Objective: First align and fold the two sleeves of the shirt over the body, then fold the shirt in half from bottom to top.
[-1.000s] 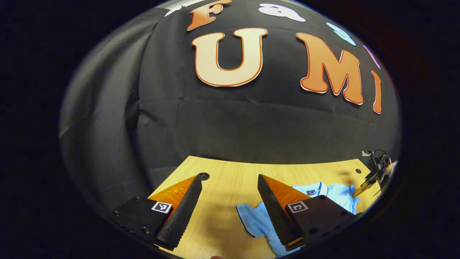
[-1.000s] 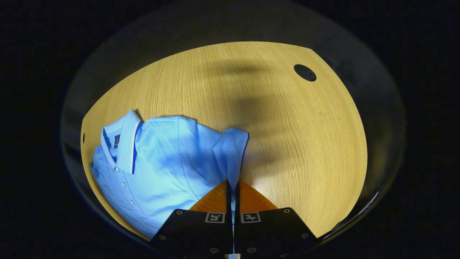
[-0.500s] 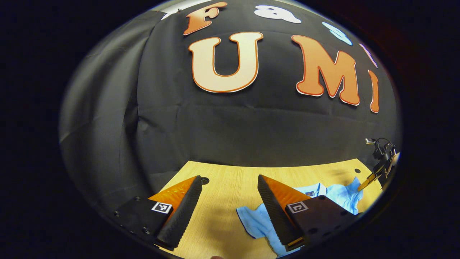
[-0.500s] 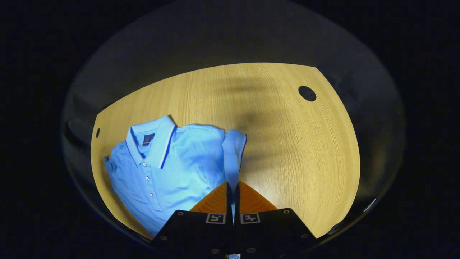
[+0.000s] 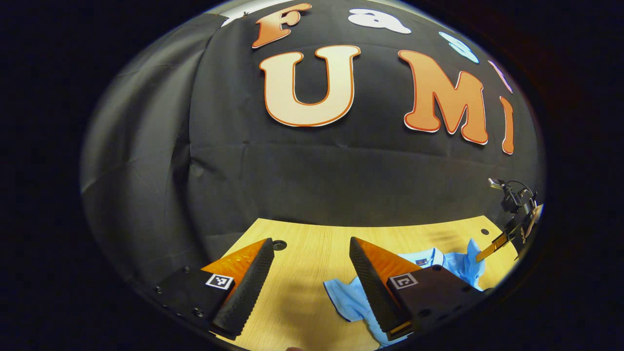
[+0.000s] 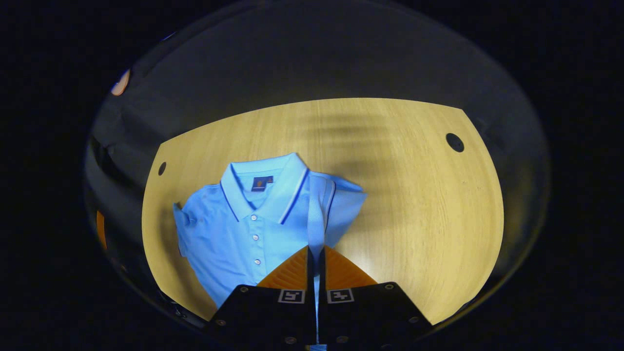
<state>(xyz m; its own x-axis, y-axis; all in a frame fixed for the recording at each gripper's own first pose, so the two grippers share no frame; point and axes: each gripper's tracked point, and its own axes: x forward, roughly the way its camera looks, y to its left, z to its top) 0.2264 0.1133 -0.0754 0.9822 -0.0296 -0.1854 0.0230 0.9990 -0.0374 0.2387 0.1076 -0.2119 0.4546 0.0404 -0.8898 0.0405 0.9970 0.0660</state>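
Note:
A light blue polo shirt point(image 6: 243, 229) lies face up on the wooden table point(image 6: 414, 204), collar point(image 6: 265, 192) toward the far edge. My right gripper point(image 6: 315, 249) is shut on one sleeve point(image 6: 317, 214), which it holds lifted in a narrow strip over the shirt's shoulder. In the left gripper view the shirt point(image 5: 348, 300) lies low on the right, partly hidden behind one finger. There my left gripper point(image 5: 312, 265) hangs open above bare table, apart from the cloth. Farther off, the right gripper point(image 5: 507, 234) holds the raised sleeve point(image 5: 470, 249).
The table has a round hole point(image 6: 454, 142) at its far right and a smaller one point(image 6: 162, 168) at its far left. Black cloth wall point(image 5: 312, 180) rises right behind the table's far edge. Bare wood point(image 6: 438, 234) lies to the right of the shirt.
My right gripper has lifted the sleeve and swung it inward over the shirt's body, so the collar now sits near the middle of its view. The left gripper has hardly moved and stays open.

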